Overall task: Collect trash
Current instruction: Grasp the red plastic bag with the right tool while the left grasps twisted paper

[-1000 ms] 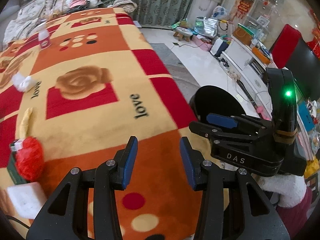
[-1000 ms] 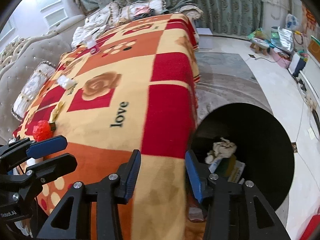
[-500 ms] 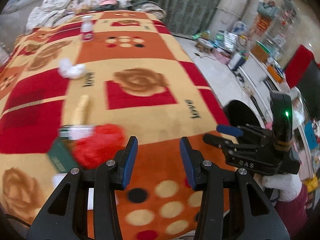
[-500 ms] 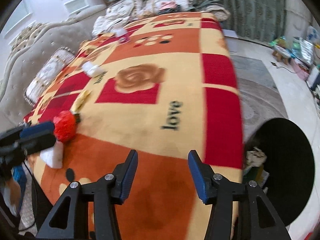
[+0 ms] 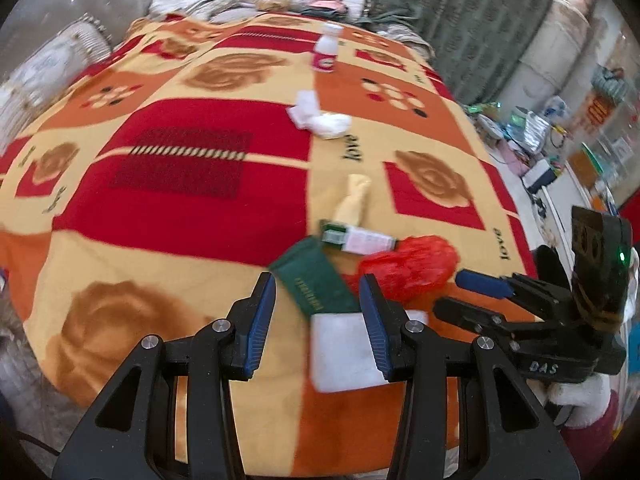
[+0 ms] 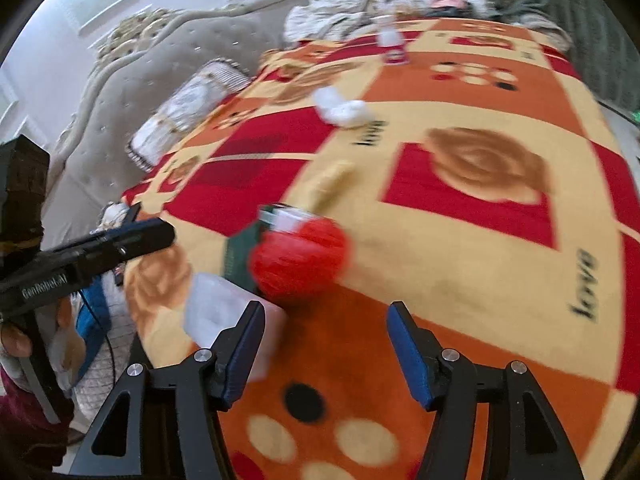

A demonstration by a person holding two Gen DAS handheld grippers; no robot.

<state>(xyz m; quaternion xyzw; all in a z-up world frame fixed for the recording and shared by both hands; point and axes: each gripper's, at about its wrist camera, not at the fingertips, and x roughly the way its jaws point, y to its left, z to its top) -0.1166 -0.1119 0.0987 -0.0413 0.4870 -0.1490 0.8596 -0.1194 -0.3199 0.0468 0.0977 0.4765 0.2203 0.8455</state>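
- Two grippers hover over the bed's [image 5: 180, 272] near edge, left gripper [image 5: 316, 316] and right gripper [image 6: 326, 354] fingers spread, empty.
- We're lined up on the red bag [image 6: 298, 258], nearest trash.

The blanket [image 5: 180, 208] is checked in red, orange and cream, with brown roses, dots and black "love" lettering. On it lie a red bag [image 5: 408, 266], a dark green packet [image 5: 314, 286], a white pad [image 5: 344, 352], a cream-yellow wrapper [image 5: 354, 200], white tissue [image 5: 320, 118] and a white bottle [image 5: 326, 54] with a pink label. The curtain [image 5: 472, 20] is grey-green.
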